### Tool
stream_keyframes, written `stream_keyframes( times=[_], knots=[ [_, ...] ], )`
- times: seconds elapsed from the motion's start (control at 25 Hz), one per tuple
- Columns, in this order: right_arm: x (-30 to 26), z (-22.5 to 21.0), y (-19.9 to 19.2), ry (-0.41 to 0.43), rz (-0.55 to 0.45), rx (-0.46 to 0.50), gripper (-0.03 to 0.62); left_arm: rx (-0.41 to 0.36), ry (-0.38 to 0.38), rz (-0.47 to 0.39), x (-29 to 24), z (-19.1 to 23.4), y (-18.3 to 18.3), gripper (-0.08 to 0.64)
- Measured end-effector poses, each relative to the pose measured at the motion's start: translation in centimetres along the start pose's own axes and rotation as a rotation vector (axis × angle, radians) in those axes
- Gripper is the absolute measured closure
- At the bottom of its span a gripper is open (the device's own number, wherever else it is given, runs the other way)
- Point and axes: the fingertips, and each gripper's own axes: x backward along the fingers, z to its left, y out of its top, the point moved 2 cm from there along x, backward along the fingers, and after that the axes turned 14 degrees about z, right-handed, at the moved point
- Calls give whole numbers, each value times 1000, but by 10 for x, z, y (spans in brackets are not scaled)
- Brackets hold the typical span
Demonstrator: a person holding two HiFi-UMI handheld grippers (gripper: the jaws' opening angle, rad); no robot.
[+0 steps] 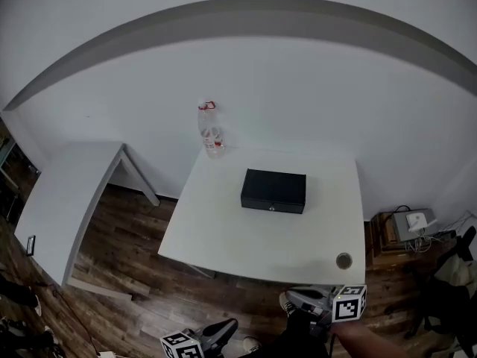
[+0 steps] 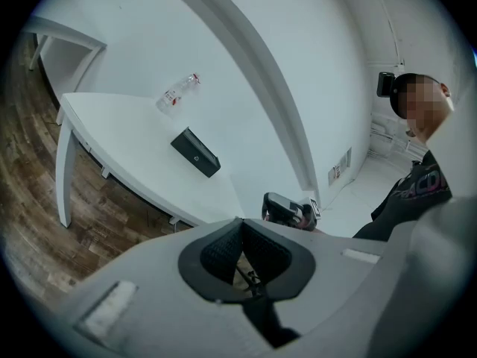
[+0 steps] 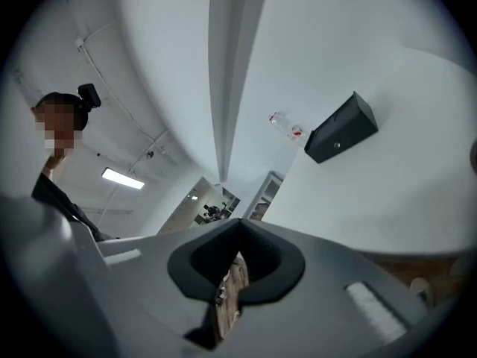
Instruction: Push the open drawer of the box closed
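**Tongs low at bottom edge, box untouched mid-counter**

Box, black and low, sits near the middle of the white counter in the head view, its long front face turned toward the bottom of the frame, with a small pale fitting at the centre of that face. At this size I cannot tell whether its drawer stands out or sits flush. A clear plastic bottle with a red cap ring stands at the counter's upper left corner, apart from the box. A small round fitting sits in the counter's lower right corner.

Both tools hang at the bottom edge of the frame, below the counter's near edge and well apart from the box. The left tongs are pressed together at the tips, with nothing between them. The right tongs are likewise pressed together and empty.
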Motion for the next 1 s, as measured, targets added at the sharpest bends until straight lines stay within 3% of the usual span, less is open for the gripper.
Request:
stream_keyframes(
  times=[0.16,0.36,0.64,1.0],
  knots=[
    [-8,29,-59,12,-17,-43,588,16,-52,7,16,-5,-21,558],
    [-8,55,-90,10,-49,-71,588,43,-105,11,25,-11,-33,558],
    [-12,90,-108,35,-38,-24,588,7,-133,-3,39,-25,-33,558],
    [-11,96,-114,48,11,5,588,11,-158,-38,39,-34,-37,558]
  ],
)
